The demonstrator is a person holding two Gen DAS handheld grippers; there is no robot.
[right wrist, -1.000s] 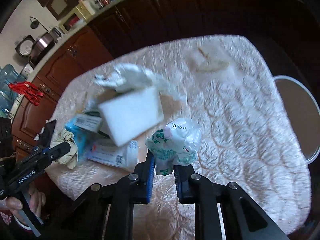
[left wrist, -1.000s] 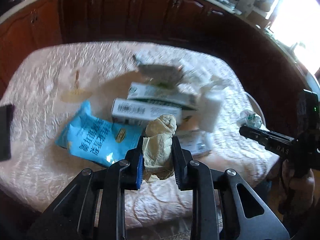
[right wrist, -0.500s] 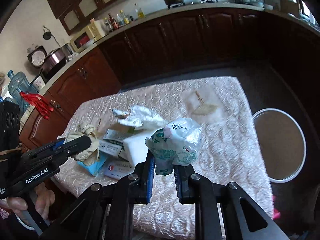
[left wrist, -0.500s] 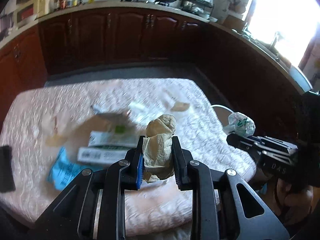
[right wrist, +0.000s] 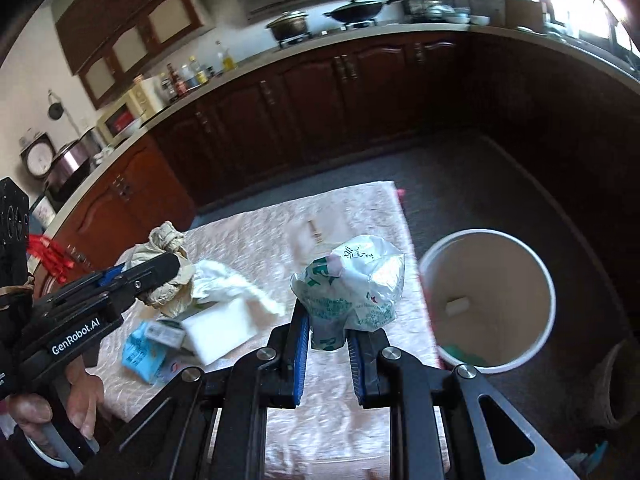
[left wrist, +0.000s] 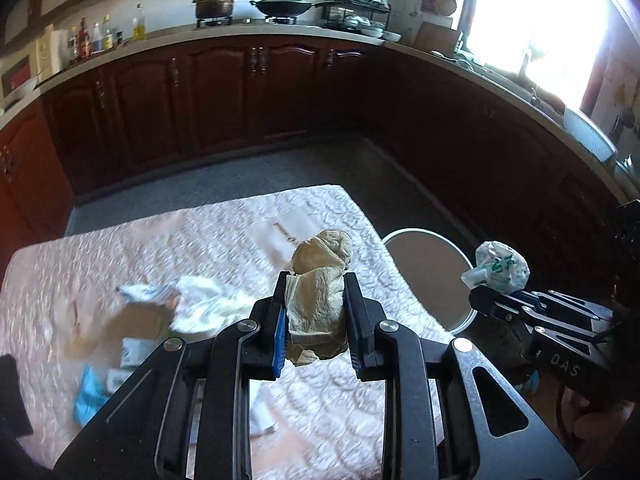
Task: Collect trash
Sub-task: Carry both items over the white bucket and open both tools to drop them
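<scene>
Left gripper (left wrist: 316, 316) clamped on a crumpled beige paper wad (left wrist: 320, 280), raised over the quilted white tabletop (left wrist: 224, 240) in a dark-wood kitchen. Right gripper (right wrist: 327, 340) closed around a balled white-and-green plastic bag (right wrist: 352, 280), held above the tabletop's edge, just beside a white round bin (right wrist: 488, 300) on the floor. Strewn on the tabletop: a white tissue (right wrist: 228, 280), a white box (right wrist: 220, 328), a blue packet (right wrist: 140, 352).
</scene>
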